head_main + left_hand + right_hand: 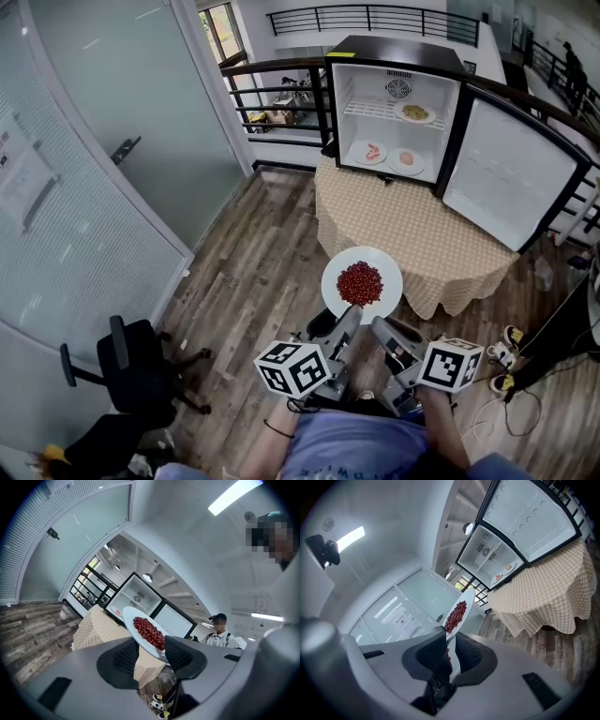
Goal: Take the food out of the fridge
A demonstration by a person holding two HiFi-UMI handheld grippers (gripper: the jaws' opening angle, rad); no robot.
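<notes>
Fridge (361, 94) open on table (431, 225) | red-food plate (333, 278) before it | chair (141, 375) left

Right hand-held gripper (380, 326) is clamped down on the near rim of the plate (386, 266). Left hand-held gripper (349, 315) sits just beside it with its jaws wide, rim between them but not pinched. Both point roughly level, forearms side by side.

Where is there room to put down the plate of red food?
The checked table is bare from the fridge front to its near edge. The fridge floor is crowded: left plate and right plate fill it.
</notes>
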